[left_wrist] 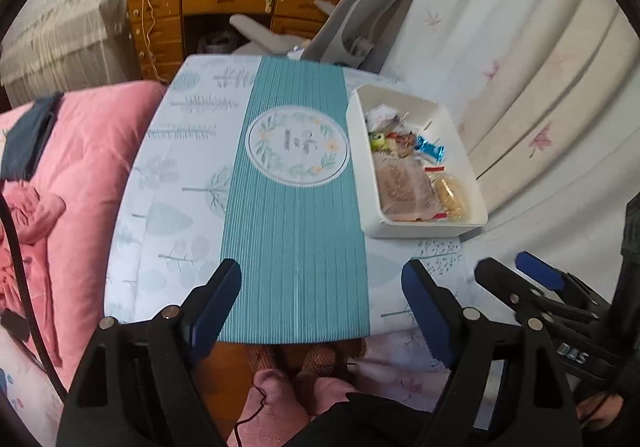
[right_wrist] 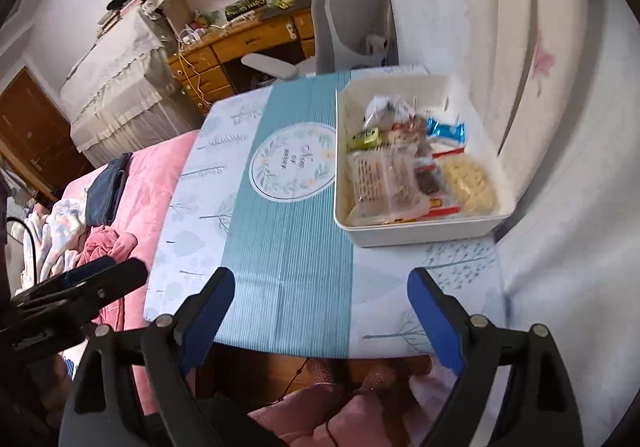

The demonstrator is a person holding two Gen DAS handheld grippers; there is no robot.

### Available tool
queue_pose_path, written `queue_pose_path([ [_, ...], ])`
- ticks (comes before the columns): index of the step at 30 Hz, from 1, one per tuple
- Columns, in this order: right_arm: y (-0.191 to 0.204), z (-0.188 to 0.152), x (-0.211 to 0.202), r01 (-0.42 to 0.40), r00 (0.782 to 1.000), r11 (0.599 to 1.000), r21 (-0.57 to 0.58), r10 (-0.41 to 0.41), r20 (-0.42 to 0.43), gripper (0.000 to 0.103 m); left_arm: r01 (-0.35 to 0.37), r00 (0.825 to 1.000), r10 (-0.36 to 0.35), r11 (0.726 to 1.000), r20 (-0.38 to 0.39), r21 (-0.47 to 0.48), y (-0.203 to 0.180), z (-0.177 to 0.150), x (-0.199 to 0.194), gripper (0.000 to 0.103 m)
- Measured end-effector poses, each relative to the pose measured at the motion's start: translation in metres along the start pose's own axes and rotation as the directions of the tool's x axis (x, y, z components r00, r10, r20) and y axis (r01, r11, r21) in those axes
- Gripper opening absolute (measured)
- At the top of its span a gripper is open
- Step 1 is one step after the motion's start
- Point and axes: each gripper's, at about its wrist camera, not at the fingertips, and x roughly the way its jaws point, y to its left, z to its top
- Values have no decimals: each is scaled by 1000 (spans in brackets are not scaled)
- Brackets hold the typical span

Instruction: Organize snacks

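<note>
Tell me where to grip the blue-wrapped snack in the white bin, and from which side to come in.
Probably from above, pinching across the narrow middle of the blue-wrapped snack. It lies flat near the far right of the white bin, whose walls block a sideways approach. Other packets crowd its left, so keep the fingers across its short width. The right tool is open and on that side.

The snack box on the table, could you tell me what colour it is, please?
The snack box is plain white, clearest in the right wrist view.
</note>
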Motion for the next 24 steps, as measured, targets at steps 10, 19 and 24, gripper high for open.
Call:
queue_pose_path([
  [10,0,1,-47,-43,999,998,42,43,-5,96,-63,998,63,997,20,-33,-21,1,-29,82],
  [19,23,-10,-63,12,997,1000,5,-12,71,97,-141,989,143,989,35,-53,-20,-7,-34,82],
  [24,28,-8,-60,25,997,1000,-14,-24,78,97,-194,979,198,979,57,-64,-18,-5,-36,82],
])
